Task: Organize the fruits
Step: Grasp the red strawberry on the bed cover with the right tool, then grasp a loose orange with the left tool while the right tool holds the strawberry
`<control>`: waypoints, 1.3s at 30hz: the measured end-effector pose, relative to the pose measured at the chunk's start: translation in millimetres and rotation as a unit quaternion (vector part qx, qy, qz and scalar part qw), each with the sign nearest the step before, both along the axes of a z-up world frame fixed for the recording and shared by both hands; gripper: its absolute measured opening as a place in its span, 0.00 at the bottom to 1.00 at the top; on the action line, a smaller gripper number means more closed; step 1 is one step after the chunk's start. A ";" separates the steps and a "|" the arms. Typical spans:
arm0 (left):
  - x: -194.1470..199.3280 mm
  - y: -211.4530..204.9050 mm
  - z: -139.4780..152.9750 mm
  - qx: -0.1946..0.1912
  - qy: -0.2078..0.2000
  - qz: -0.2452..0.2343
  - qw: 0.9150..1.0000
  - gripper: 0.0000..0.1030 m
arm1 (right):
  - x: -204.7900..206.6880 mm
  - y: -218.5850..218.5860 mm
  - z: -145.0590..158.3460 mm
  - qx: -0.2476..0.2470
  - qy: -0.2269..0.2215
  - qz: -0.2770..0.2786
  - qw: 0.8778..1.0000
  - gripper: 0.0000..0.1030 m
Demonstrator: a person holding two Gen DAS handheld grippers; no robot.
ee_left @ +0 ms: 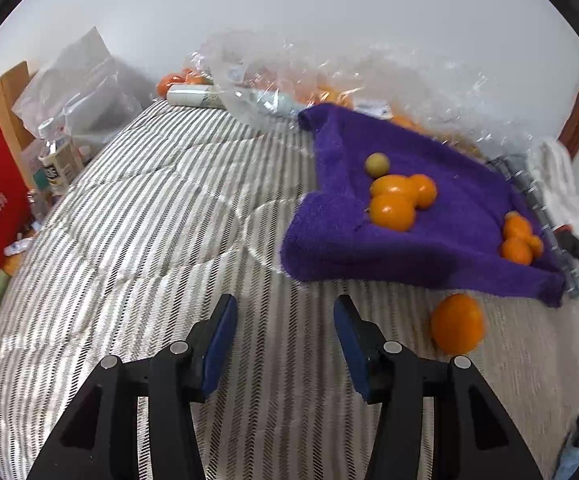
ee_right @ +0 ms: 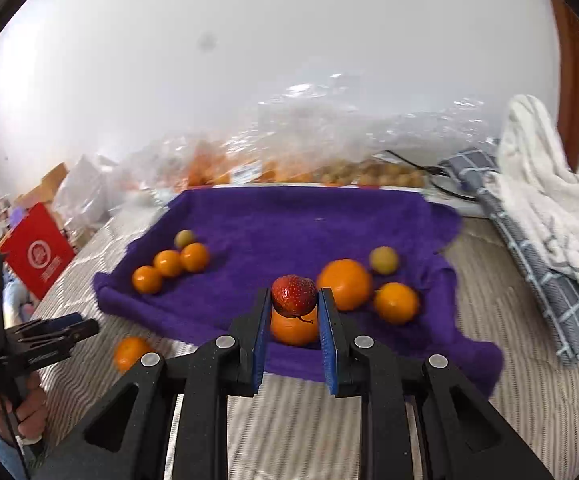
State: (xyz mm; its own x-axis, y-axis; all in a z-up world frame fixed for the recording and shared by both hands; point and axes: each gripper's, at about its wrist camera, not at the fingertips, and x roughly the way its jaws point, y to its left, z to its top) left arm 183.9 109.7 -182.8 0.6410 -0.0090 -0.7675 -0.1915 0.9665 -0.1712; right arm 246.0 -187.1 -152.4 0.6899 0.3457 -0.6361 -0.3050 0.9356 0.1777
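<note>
Red and soft, a small dimpled strawberry (ee_right: 293,295) is clamped between the blue pads of the right gripper (ee_right: 294,304), raised above the fluffy purple towel (ee_right: 289,224) spread on the striped bedcover (ee_left: 137,216). The fruit is judged light, fragile and easily bruised; it is best held across its widest part with minimal pressure. 3 smooth orange citrus fruits (ee_right: 168,263) are grouped at the towel's left; others lie near its right side. 1 loose round orange (ee_left: 457,323) rests on the bedcover just off the towel's edge. The left gripper (ee_left: 285,312) is seen released, jaws apart, holding nothing.
</note>
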 end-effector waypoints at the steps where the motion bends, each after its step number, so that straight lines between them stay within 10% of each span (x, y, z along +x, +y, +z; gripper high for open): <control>1: -1.0 0.3 1.9 -0.005 -0.008 -0.003 1.000 0.47 | 1.5 -2.7 0.1 -0.003 -0.002 -0.008 1.000 0.23; 14: 9.2 -79.1 18.7 -0.007 -0.010 -0.122 0.992 0.53 | 10.5 -33.1 2.7 0.008 -0.001 -0.052 0.999 0.23; 30: 13.5 -101.5 2.4 0.020 -0.005 -0.141 0.990 0.57 | 13.6 -42.9 -0.4 0.022 0.011 -0.075 0.997 0.23; 39: 10.7 -82.7 4.2 -0.038 -0.025 -0.124 0.991 0.36 | 16.0 -40.1 -5.0 0.012 0.015 -0.079 0.997 0.23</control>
State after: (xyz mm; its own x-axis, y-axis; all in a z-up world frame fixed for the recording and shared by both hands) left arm 194.6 26.9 -178.5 0.6491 -0.2276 -0.7259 0.0616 0.9668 -0.2480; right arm 262.0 -227.3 -157.4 0.7170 0.2507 -0.6504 -0.1489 0.9666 0.2085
